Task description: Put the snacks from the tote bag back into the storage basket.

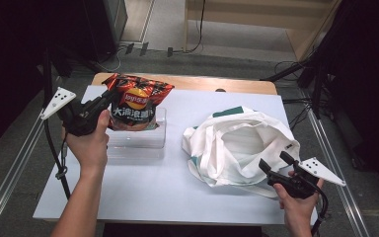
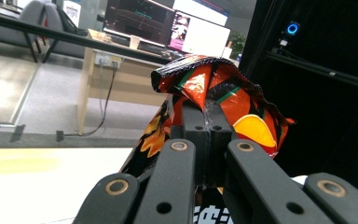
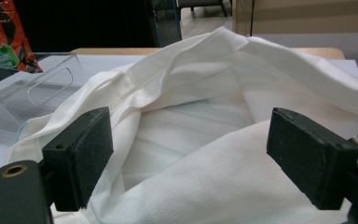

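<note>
A red and orange bag of crisps [image 1: 135, 101] stands upright in a clear plastic bin [image 1: 154, 140] at the table's left. My left gripper [image 1: 109, 95] is shut on the bag's upper left edge; in the left gripper view the crinkled bag [image 2: 214, 93] rises from between the closed jaws of the left gripper [image 2: 208, 126]. A white cloth tote bag [image 1: 237, 145] with green trim lies open at the right. My right gripper [image 1: 275, 163] stands open at the tote's near right edge, its pads [image 3: 81, 151] spread before the white cloth [image 3: 205, 140] without pressing on it.
The white table top [image 1: 148, 190] has free room in front of the bin and the tote. A wooden strip [image 1: 197, 82] runs along the far edge. The clear bin [image 3: 32, 88] shows at the left of the right gripper view. Dark stands flank both sides.
</note>
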The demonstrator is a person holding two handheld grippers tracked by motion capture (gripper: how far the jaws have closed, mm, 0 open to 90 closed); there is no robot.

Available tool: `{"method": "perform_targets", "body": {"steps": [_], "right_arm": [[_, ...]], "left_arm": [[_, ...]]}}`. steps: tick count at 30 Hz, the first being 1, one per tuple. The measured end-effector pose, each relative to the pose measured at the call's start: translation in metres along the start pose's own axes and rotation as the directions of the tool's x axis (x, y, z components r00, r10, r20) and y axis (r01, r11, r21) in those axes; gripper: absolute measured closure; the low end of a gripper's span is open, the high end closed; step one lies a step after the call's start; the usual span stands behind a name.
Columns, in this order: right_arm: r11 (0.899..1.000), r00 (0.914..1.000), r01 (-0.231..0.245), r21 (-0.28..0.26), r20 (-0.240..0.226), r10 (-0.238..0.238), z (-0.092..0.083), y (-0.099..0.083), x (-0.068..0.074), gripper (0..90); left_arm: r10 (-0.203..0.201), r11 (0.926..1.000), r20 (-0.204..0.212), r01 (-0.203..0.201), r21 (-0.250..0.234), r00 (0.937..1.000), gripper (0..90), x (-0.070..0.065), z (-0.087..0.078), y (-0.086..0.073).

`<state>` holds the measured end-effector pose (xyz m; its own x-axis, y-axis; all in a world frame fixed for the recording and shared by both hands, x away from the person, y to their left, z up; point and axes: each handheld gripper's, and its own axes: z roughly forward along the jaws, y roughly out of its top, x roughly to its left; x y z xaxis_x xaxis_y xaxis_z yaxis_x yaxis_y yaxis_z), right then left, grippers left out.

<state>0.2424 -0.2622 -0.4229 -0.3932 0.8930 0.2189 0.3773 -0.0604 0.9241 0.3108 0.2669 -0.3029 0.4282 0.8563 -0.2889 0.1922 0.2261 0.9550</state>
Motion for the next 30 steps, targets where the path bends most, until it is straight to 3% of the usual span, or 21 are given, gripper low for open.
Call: {"method": "perform_targets", "body": {"steps": [9,16,20,26,30], "right_arm": [[1.000,0.9998,0.012,0.003,-0.014,-0.012,0.002,-0.001,0.008,14.8],[1.000,0.9998,0.014,0.010,-0.016,-0.014,0.005,-0.002,0.011,14.8],[1.000,0.9999,0.008,0.023,-0.012,-0.008,0.008,-0.003,0.011,15.0],[1.000,0.9999,0.012,0.028,-0.008,-0.012,0.010,-0.005,0.013,15.0],[0.999,0.9999,0.014,0.033,-0.003,-0.014,0.011,-0.005,0.013,15.0]], "left_arm": [[-0.013,0.9993,-0.026,0.014,0.036,0.9996,90.0,0.022,0.005,-0.026],[-0.048,0.9964,-0.050,0.052,0.067,0.9976,90.0,0.041,0.007,-0.049],[-0.042,0.9954,-0.068,0.047,0.084,0.9968,89.9,0.047,0.007,-0.056],[-0.027,0.9893,-0.128,0.045,0.139,0.9914,69.3,0.053,0.005,-0.064],[-0.089,0.9748,-0.139,0.115,0.191,0.9863,51.9,0.058,0.007,-0.075]]}}
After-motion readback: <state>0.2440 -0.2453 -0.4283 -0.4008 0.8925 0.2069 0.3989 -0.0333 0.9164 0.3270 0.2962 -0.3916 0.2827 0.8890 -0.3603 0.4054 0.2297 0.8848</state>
